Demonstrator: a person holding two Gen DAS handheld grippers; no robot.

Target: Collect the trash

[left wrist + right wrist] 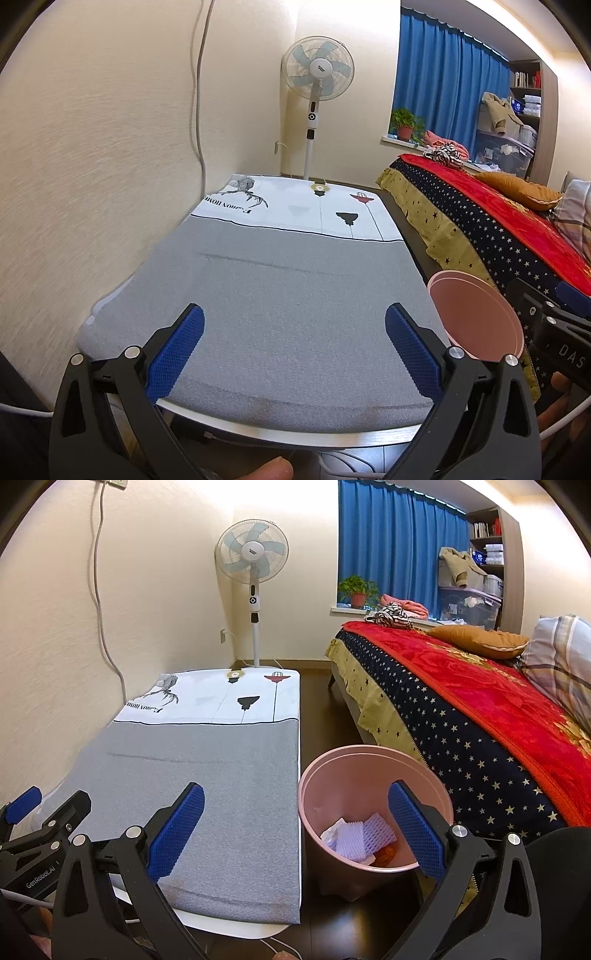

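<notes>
My left gripper (294, 350) and right gripper (295, 830) both gaped wide, holding nothing. The trash (360, 836) lay in the pink bin (373, 760) beside the table (221, 794). Collecting looked done; next I'd scan for strays.

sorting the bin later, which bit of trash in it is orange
The small crumpled piece at the near right of the pink bin; the foam net sleeves and crumpled paper beside it are white.

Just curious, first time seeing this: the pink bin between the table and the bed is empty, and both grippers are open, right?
Not quite. The pink bin already holds trash: white foam netting, crumpled paper and something orange, as the right wrist view shows. Both grippers are open.
</notes>
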